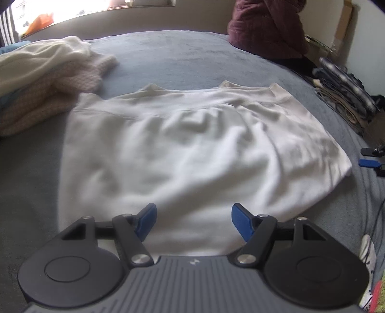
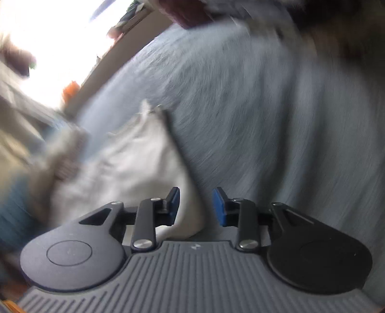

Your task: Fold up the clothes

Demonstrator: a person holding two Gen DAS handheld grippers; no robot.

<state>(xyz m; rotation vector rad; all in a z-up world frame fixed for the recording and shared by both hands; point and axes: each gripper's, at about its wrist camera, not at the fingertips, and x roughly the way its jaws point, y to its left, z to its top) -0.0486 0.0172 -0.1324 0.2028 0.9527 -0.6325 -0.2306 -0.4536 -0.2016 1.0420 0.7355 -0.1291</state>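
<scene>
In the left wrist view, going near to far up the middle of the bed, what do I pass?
Left gripper, jaws open with nothing between them → white shirt spread flat → bare grey bedspread → beige wall under the window.

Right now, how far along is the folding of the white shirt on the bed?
Early stage. Done: the white shirt lies spread on the grey bedspread, still wrinkled, with no fold visible. In hand: nothing; the left gripper hovers open over its near hem, and the right gripper stands open by the shirt's edge, pads apart. Left: every fold of this shirt, plus the heap of cream garments beside it.
</scene>
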